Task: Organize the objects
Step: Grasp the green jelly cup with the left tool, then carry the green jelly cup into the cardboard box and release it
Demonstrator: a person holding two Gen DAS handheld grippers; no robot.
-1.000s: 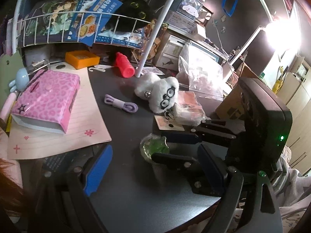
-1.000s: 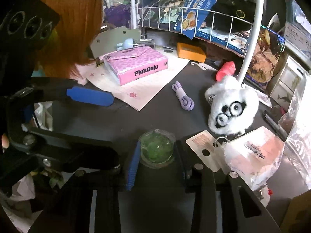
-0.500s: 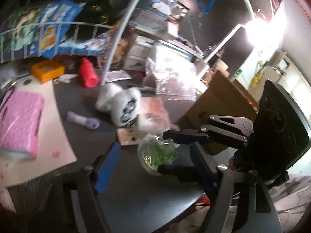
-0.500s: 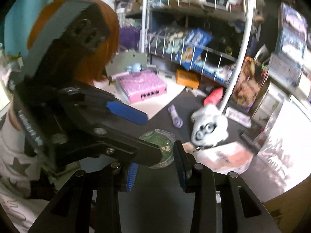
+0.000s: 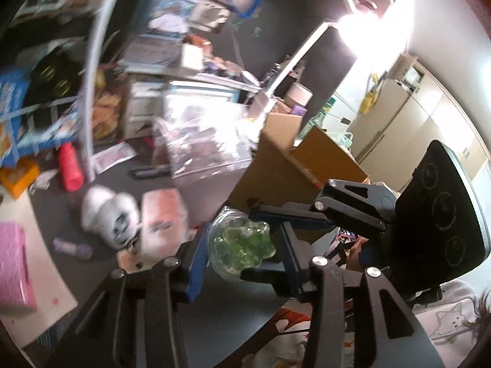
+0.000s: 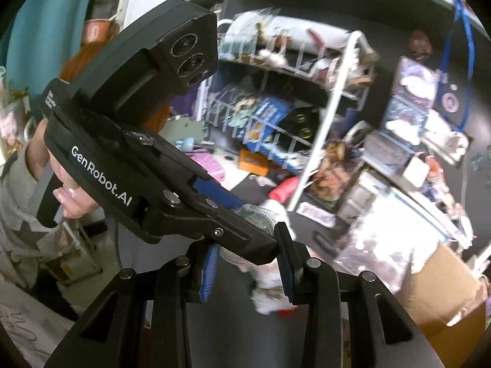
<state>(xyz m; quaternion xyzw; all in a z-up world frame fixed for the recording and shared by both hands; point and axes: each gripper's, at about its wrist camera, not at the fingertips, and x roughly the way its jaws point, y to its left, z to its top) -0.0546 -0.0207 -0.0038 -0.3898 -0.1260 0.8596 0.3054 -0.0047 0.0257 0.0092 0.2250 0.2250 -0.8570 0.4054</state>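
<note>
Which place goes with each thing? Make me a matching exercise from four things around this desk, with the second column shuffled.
Things:
1. clear cup with green contents
2. red bottle
3. pink box
4. white plush toy

Places:
a. on the cream paper sheet
b. beside the white rack pole
c. lifted off the dark table
d. right next to the peach-coloured packet

Pairs: 1-c, 2-b, 3-a, 4-d.
</note>
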